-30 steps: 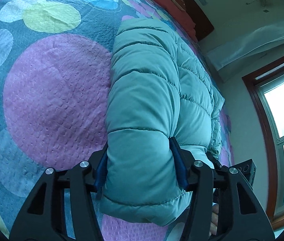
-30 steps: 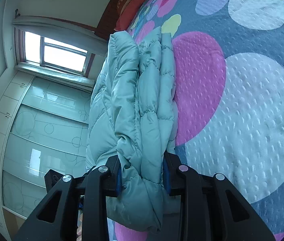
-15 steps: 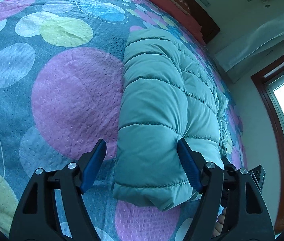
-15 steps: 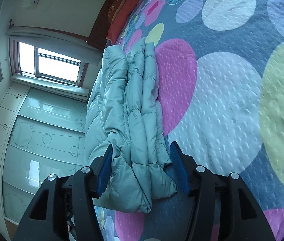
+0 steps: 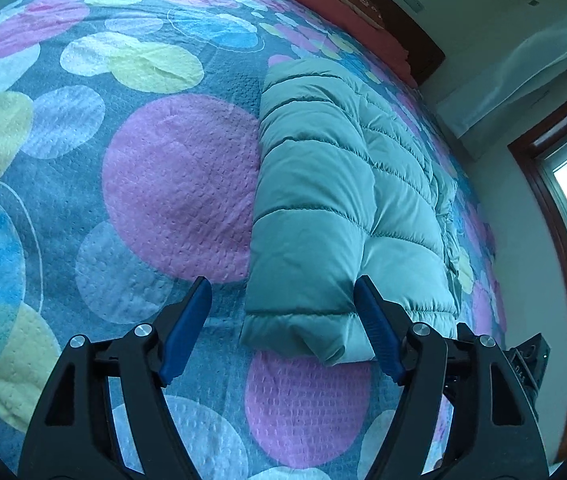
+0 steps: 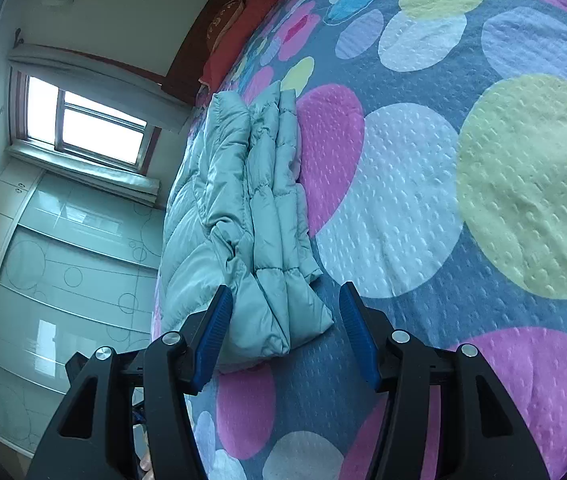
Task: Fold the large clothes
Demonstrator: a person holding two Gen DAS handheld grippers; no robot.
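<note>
- Left wrist view: the left claw [image 5: 283, 300] is released, its jaws having just been opening; the folded teal jacket [image 5: 323, 200] lies on the bed [image 5: 163, 184], its near end between the blue pads without being pinched. Only here: the smooth folded top, a red pillow [image 5: 347, 4], a wooden window frame [image 5: 555, 208].
- Right wrist view: the right claw [image 6: 283, 312], jaws just opened too, is released at the jacket's [image 6: 243, 220] rumpled layered edge. Only here: a bright window [image 6: 91, 124] and a glass wardrobe [image 6: 63, 280].

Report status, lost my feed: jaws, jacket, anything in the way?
Left gripper and right gripper just opened, holding nothing. Jacket folded on bed. Nothing in the way.
</note>
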